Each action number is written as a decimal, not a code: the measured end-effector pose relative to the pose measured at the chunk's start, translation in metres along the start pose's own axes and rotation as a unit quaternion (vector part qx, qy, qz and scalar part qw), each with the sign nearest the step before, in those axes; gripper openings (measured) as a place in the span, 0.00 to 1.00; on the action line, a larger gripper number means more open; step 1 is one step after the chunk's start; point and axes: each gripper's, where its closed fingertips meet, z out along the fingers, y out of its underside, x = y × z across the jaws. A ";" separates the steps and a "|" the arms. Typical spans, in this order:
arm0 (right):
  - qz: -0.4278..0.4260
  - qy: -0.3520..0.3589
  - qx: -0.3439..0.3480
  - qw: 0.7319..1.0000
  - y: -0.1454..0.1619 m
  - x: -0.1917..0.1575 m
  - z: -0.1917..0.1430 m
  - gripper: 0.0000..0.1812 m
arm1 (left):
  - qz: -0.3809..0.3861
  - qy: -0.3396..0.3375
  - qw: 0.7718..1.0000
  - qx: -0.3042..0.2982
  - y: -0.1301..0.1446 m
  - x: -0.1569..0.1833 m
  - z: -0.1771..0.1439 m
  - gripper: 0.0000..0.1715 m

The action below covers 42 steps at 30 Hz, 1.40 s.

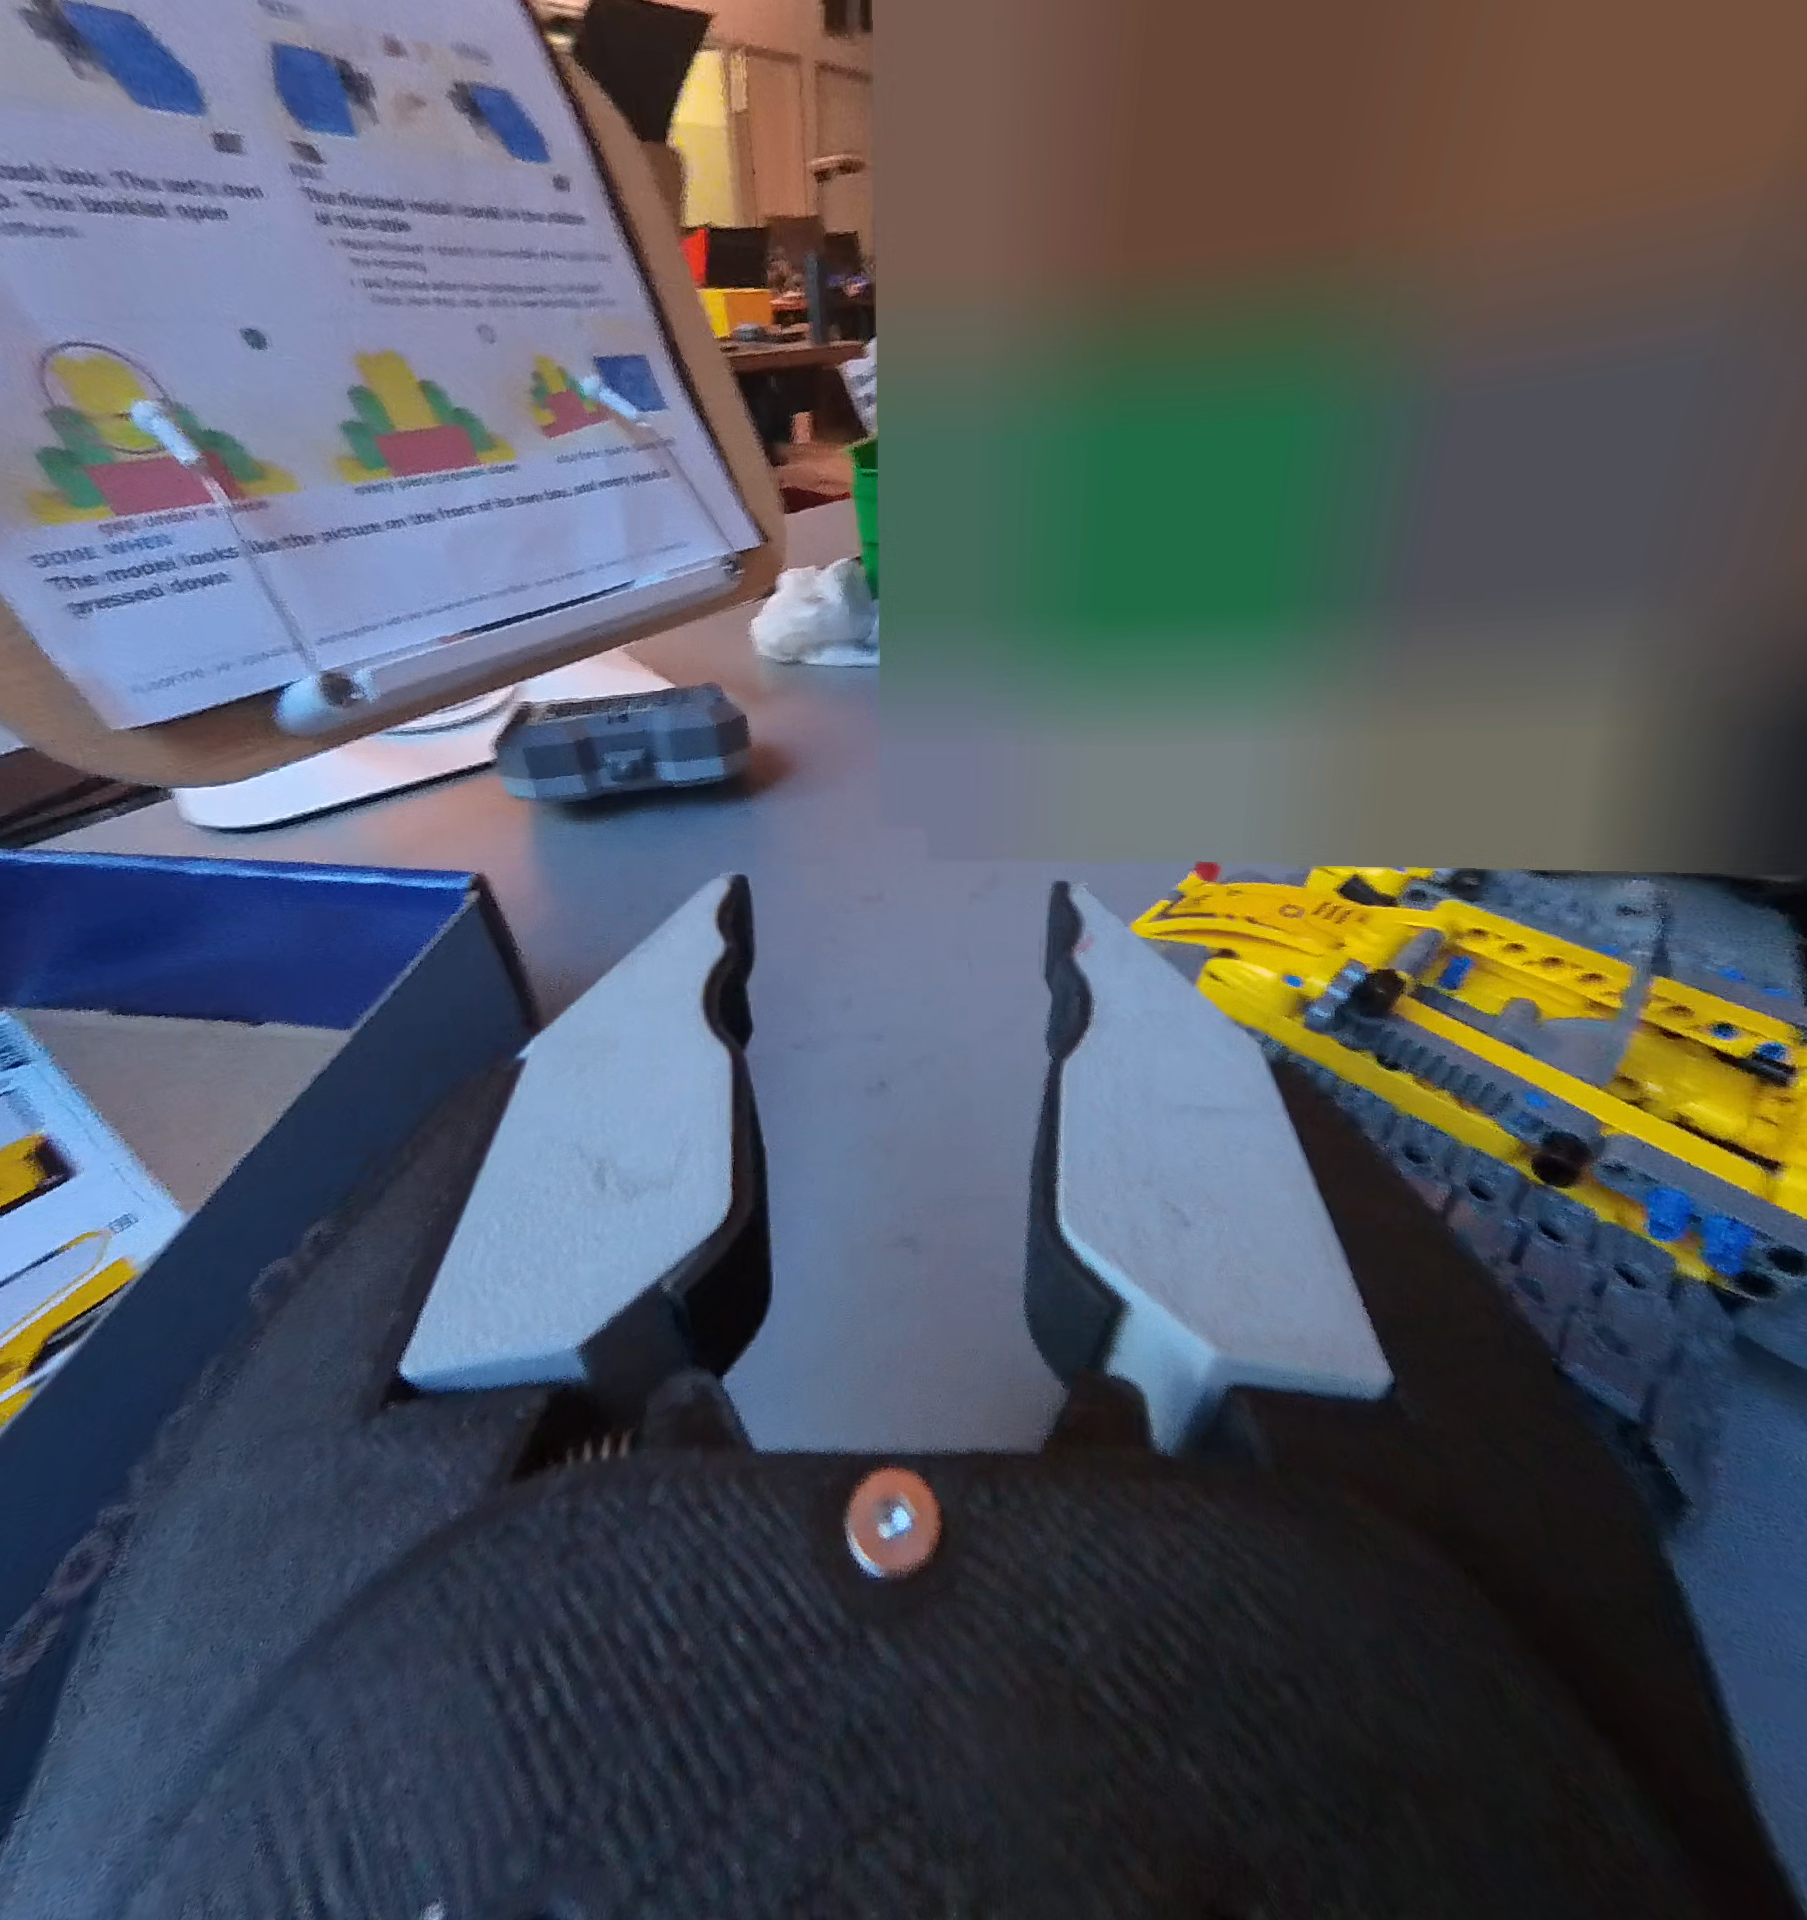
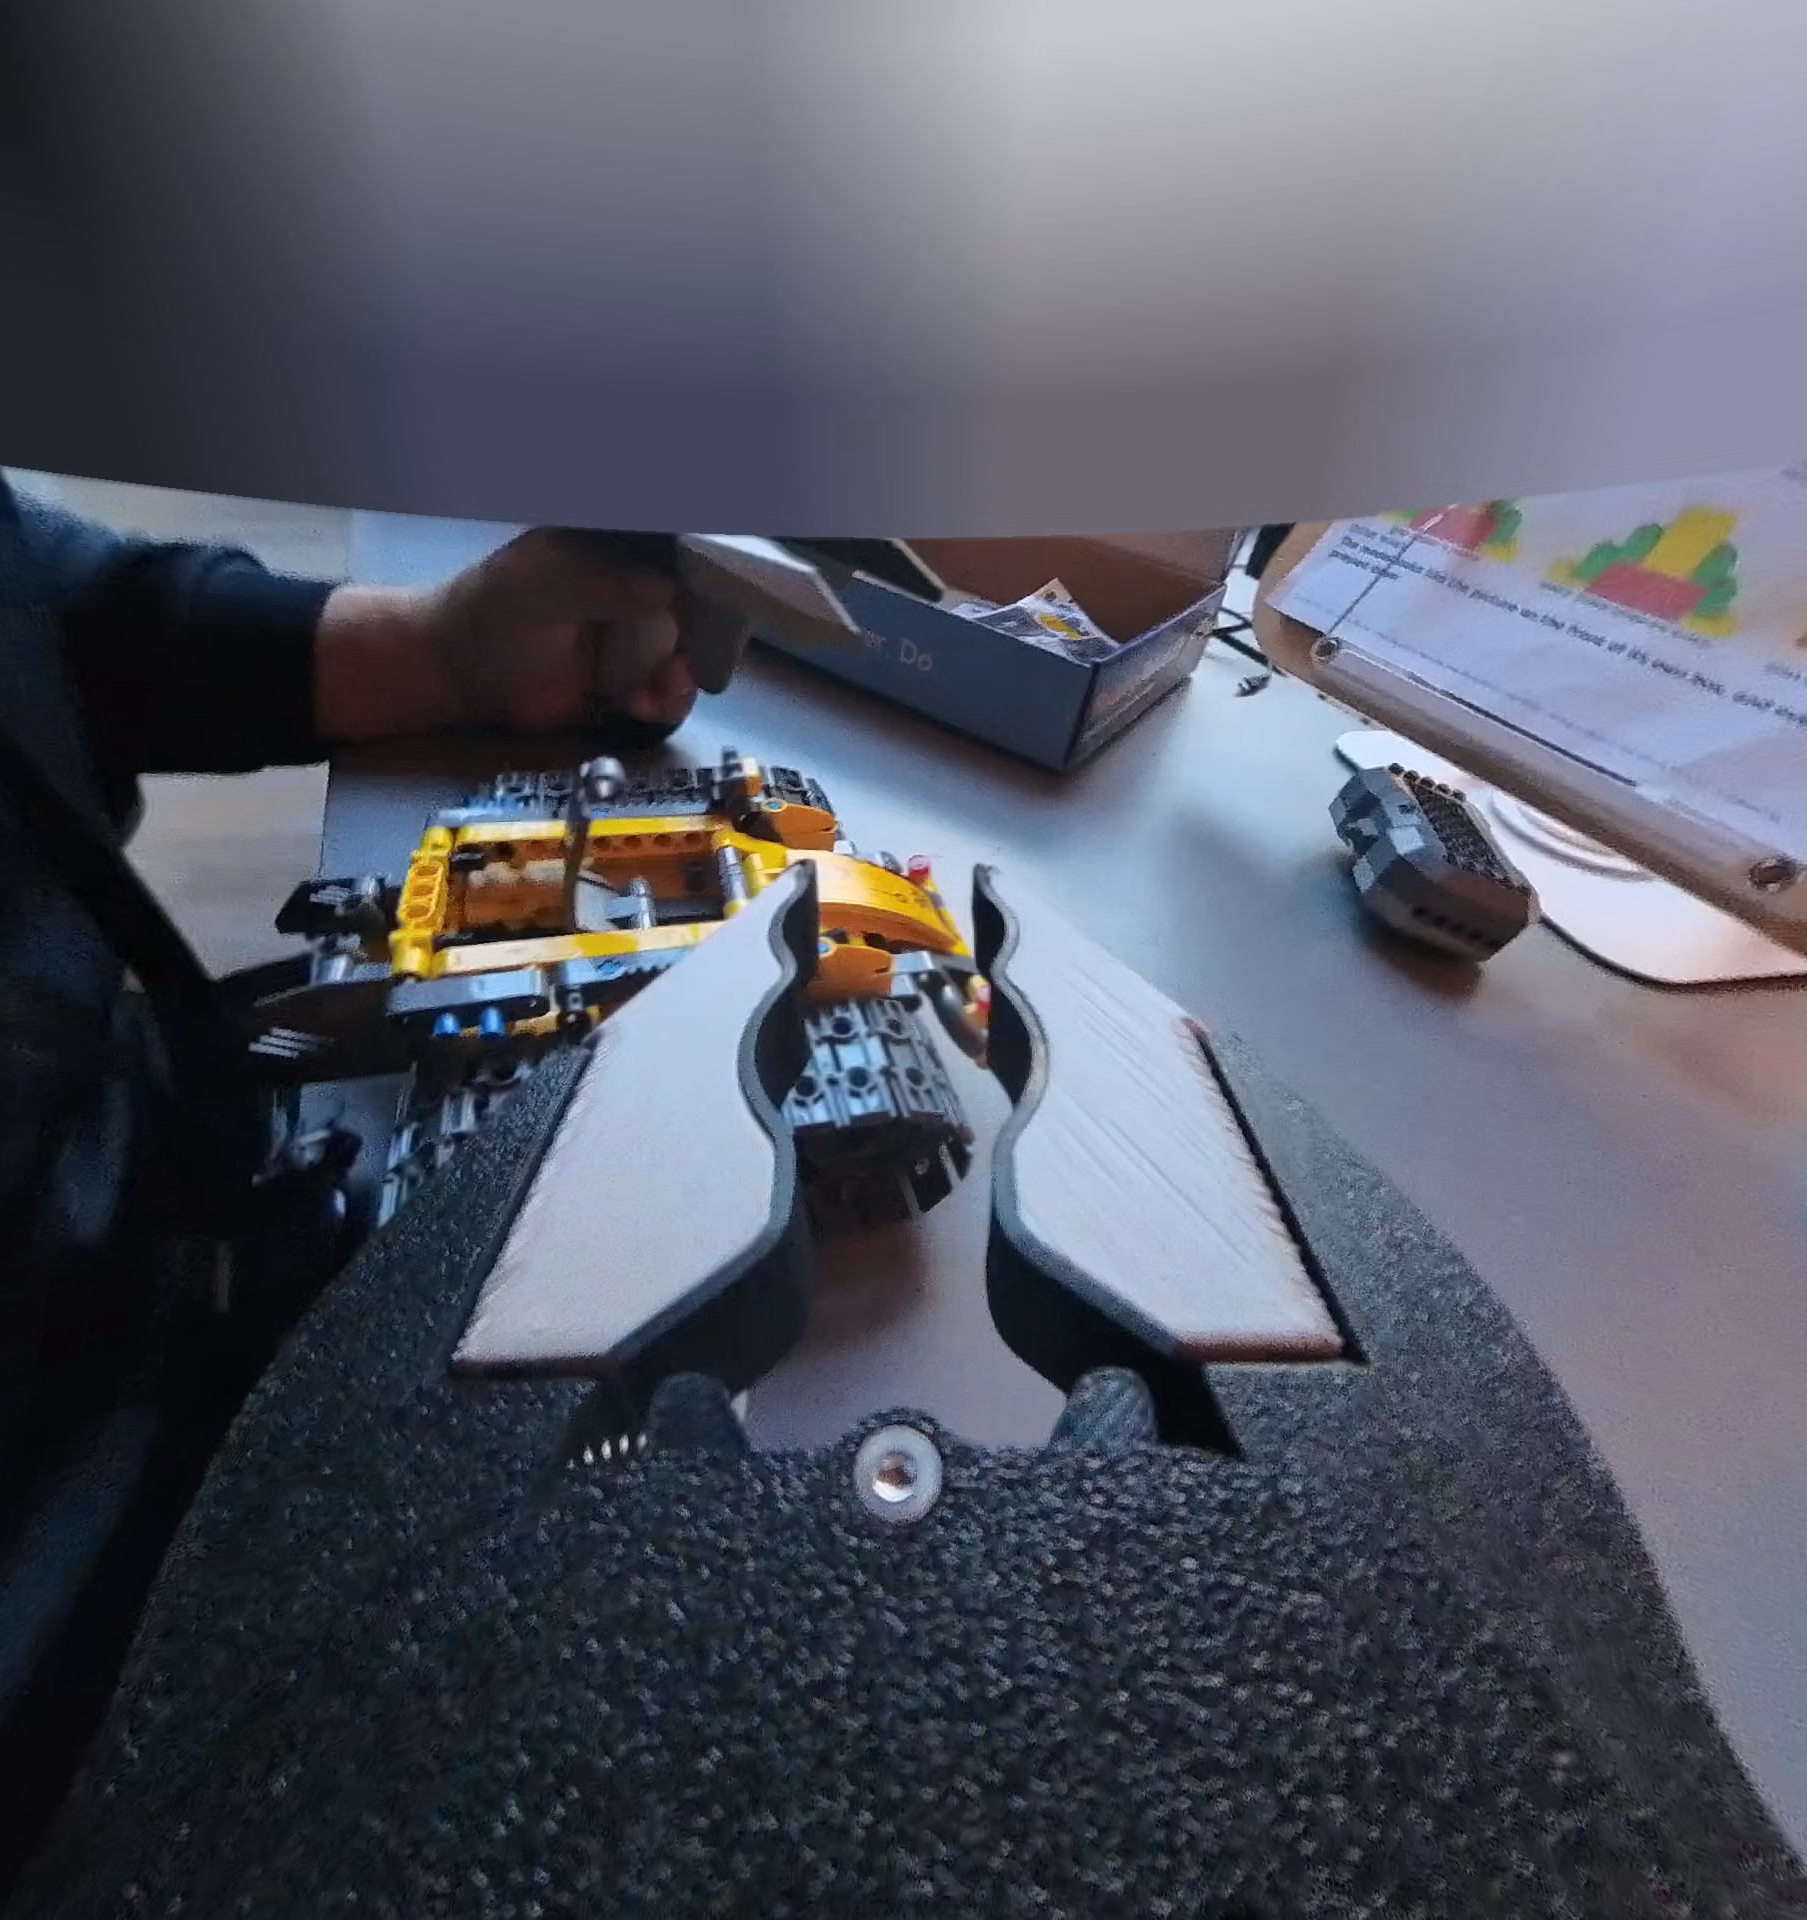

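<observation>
A yellow and grey brick-built vehicle model lies on the grey table. In the right wrist view my right gripper is open, its fingers on either side of the model's grey tracked end, not closed on it. In the left wrist view my left gripper is open and empty above bare table, with the same model just to its right. The left gripper also shows far off in the right wrist view, held by a person's hand.
An open blue cardboard box with booklets stands to the left of the left gripper; it also shows in the right wrist view. A small grey brick assembly lies ahead, beneath a stand with an instruction sheet. A crumpled white wrapper lies beyond. To the small grey brick assembly: left tips about 20 cm, right tips about 30 cm. The right camera catches it too, in the right wrist view.
</observation>
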 end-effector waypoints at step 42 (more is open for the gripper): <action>-0.061 -0.098 -0.227 0.967 0.045 -0.023 0.021 0.01 | 0.173 0.286 0.849 -0.409 0.041 0.129 0.045 0.14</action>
